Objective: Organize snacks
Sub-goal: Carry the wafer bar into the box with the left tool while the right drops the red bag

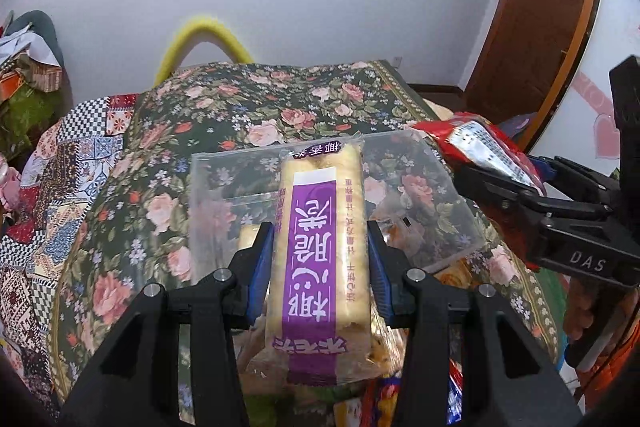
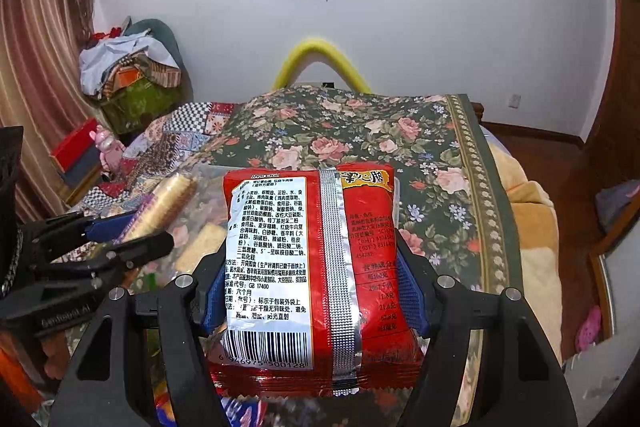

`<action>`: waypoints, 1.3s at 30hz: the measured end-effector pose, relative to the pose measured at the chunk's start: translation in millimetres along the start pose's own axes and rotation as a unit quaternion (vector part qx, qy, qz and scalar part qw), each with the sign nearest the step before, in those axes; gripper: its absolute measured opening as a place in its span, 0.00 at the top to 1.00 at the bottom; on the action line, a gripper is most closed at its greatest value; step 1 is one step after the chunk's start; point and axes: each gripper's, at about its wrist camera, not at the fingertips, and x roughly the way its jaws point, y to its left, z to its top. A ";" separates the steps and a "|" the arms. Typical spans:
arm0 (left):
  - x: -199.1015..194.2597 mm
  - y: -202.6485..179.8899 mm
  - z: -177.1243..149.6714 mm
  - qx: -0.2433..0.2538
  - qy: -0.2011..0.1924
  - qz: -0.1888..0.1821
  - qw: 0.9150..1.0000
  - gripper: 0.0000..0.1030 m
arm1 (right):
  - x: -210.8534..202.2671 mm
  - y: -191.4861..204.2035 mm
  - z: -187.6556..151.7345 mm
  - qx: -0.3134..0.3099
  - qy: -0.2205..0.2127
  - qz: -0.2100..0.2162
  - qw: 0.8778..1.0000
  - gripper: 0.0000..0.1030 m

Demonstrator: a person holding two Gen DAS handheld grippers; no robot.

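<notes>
Left wrist view: left hand-held gripper clamps purple-labelled snack pack

Right gripper body: "DAS". Left gripper body: faint lettering, unreadable. Red snack bag, white back panel: barcode "6 946975 500128", "GB 17400", dense Chinese ingredient text. Purple-label wafer pack: large white Chinese characters, upside down.

clear box on bedspread, snacks inside
</notes>
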 end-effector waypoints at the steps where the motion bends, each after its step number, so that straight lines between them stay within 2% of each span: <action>1: 7.7 0.1 2.0 -0.002 0.005 0.000 1.000 0.58 | 4.7 -0.8 1.3 0.000 0.003 0.000 1.000 0.37; 8: 47.2 8.5 9.0 -0.021 0.038 0.006 0.999 0.58 | 38.1 -6.9 6.1 0.008 0.029 0.006 1.000 0.37; 20: 72.8 15.6 5.2 -0.026 0.065 -0.005 0.998 0.58 | 74.5 -8.4 -1.5 0.005 0.065 0.021 0.998 0.35; 25: 66.0 8.6 5.7 -0.005 0.051 0.007 0.999 0.57 | 76.1 -5.6 -1.5 -0.010 0.073 0.013 0.997 0.35; 30: 51.7 4.9 5.2 0.002 0.044 0.008 0.999 0.57 | 68.7 -6.1 -1.0 -0.008 0.069 0.012 0.997 0.28; 39: -10.5 -0.2 -1.1 0.018 0.009 0.009 1.000 0.55 | 22.7 -0.6 -1.8 -0.012 0.041 0.005 0.999 0.24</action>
